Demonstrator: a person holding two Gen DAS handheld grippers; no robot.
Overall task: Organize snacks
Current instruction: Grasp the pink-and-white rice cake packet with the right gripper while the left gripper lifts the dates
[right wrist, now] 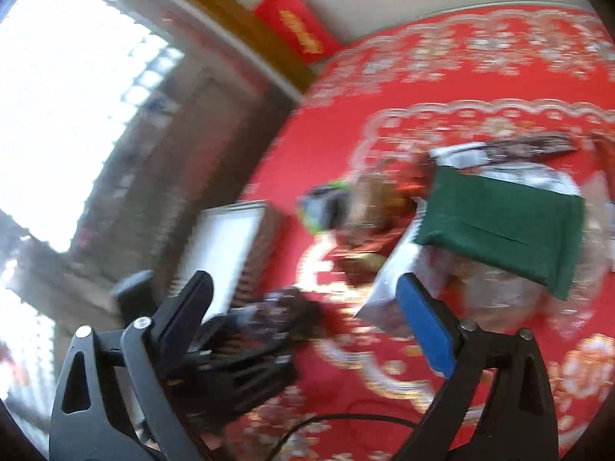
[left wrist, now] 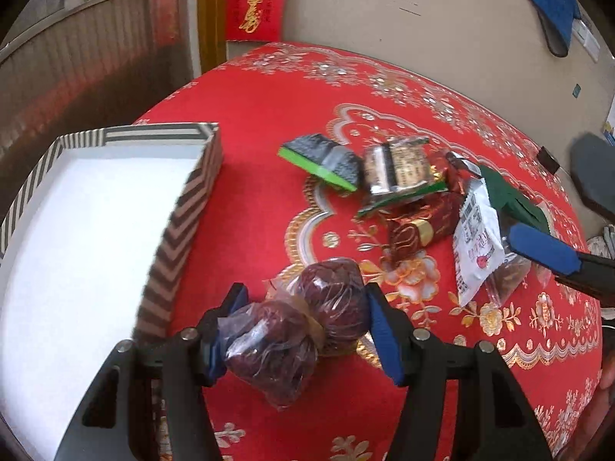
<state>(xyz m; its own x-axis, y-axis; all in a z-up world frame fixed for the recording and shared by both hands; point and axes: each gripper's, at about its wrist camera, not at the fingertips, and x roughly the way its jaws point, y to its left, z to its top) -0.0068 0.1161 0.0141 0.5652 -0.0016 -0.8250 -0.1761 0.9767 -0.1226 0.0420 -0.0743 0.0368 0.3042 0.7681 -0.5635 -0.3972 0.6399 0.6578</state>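
My left gripper [left wrist: 303, 330] is shut on a clear packet of two red dates [left wrist: 300, 330], held just above the red tablecloth [left wrist: 261, 123]. A striped box with a white inside [left wrist: 96, 230] lies to its left. A pile of snacks sits to the right: a black-and-green packet [left wrist: 323, 161], a silver packet [left wrist: 399, 169], a dark red packet [left wrist: 415, 230] and a white sachet [left wrist: 476, 246]. My right gripper [right wrist: 307, 307] is open and empty, near the white sachet [right wrist: 388, 288] and a dark green packet [right wrist: 499, 226]. The right wrist view is blurred.
The round table's edge runs along the left and back. A wall with a red poster [left wrist: 255, 0] stands behind it. The right gripper's blue pad [left wrist: 542, 246] reaches in from the right over the snack pile. A black cable [right wrist: 346, 422] lies near the front.
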